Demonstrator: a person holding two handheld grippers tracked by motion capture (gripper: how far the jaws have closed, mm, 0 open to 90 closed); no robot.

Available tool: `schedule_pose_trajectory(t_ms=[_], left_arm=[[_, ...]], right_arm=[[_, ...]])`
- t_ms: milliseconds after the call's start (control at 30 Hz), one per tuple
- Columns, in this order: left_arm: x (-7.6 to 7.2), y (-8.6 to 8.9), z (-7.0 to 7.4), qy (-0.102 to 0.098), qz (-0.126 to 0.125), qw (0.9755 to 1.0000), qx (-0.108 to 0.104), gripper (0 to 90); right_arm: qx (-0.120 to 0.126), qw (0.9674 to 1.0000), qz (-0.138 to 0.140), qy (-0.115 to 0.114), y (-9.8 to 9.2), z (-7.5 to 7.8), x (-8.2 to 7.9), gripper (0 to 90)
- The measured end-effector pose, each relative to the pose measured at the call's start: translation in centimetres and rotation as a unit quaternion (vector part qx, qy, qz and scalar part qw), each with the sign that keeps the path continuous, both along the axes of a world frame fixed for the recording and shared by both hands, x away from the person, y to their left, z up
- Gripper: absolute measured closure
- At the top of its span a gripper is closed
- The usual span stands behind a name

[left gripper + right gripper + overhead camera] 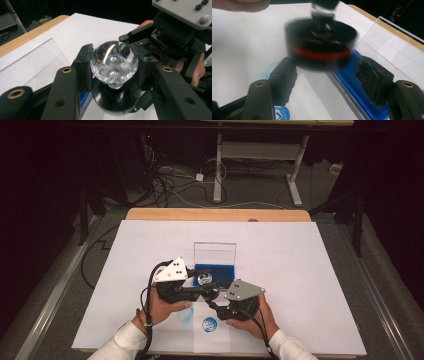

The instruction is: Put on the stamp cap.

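- Gripping one stamp by its clear glass knob (114, 62), your left gripper (200, 291) has both jaws pressed against the knob's sides, so it is clamped on it.
- You hold that one stamp above the white sheet (300, 270), just in front of the blue ink pad (216, 270); in the right gripper view its black round base (320, 47) shows with one red band and is blurred.
- Your right gripper (216, 306) sits right next to the stamp base, jaws apart: in its own view the two pads stand either side and below the base, not pressing on it.
- You have one open case: one blue ink pad lying flat and one clear lid (215, 252) standing upright behind it.
- You can count two blue marks on the sheet near your hands: one crisp round print (209, 324) and one faint smudge (184, 316) to its left.
- One wooden table (215, 214) carries the sheet; its bare edge shows along the far side.
- Beyond it, one white desk frame (260, 160) stands among loose cables on the floor.
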State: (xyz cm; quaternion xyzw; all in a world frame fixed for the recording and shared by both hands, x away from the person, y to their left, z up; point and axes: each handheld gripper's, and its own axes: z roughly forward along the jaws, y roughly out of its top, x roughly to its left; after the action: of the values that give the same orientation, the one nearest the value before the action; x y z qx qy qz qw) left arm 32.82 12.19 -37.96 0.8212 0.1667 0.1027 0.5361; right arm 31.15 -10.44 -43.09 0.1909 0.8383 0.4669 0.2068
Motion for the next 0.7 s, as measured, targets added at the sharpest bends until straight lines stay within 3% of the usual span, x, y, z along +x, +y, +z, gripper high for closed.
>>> schedule_pose_trajectory(t_ms=[700], left_arm=[[0.05,0.86,0.60,-0.013,0.014,0.9997,0.011,54.4]], right_arm=[[-0.019,0.9998,-0.006,-0.005,-0.60,-0.15,0.10,29.1]])
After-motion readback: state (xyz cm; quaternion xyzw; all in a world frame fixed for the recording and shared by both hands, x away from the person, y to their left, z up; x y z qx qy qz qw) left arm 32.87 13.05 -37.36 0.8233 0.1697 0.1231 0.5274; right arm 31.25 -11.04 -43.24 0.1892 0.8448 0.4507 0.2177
